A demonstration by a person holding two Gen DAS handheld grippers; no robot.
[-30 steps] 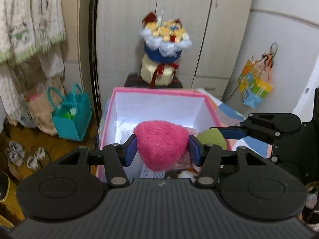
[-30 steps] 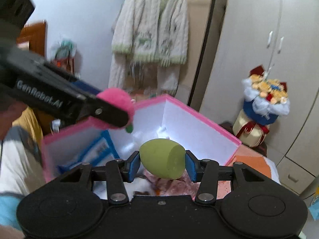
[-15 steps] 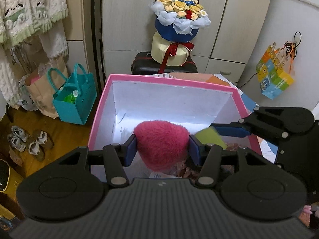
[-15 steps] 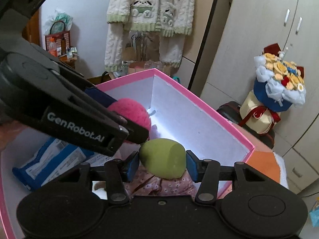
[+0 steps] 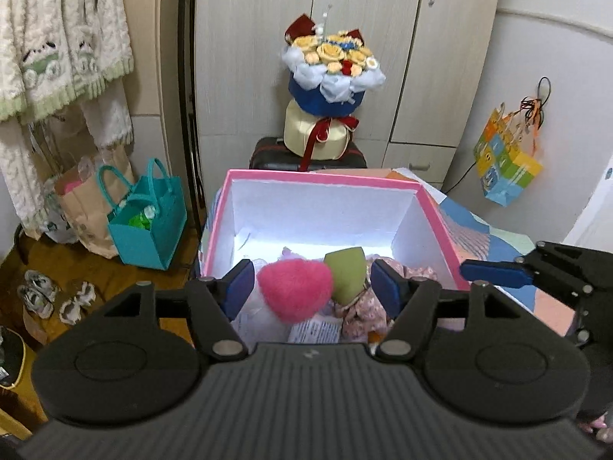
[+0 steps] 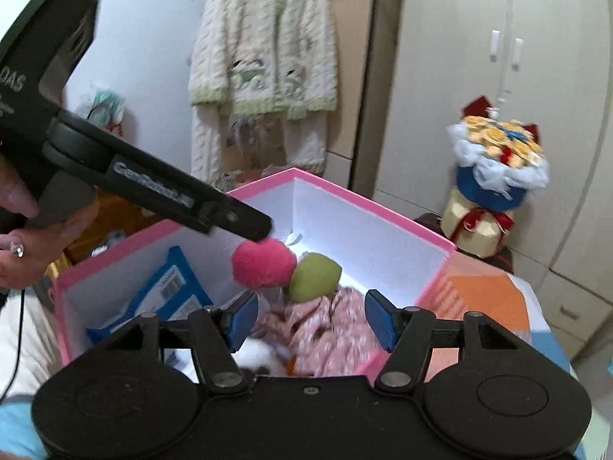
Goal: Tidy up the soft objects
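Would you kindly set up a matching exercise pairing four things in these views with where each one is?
Things:
1. fluffy pink pompom
2. olive-green egg-shaped sponge
3. teal tote bag
4. flower bouquet in blue wrap

Places:
A. on the floor left of the pink cardboard box
B. before the wardrobe, behind the box
C. between the opening left gripper pads
D. in the box, right of the pompom

Pairs: 1-C, 2-D, 3-A, 4-B

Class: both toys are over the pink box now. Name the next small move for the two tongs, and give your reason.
Probably draw both tongs back from the pink box. The left tongs and right tongs are opening, and neither pair of pads presses the pink pompom or the green egg-shaped toy, which are already inside the box walls.
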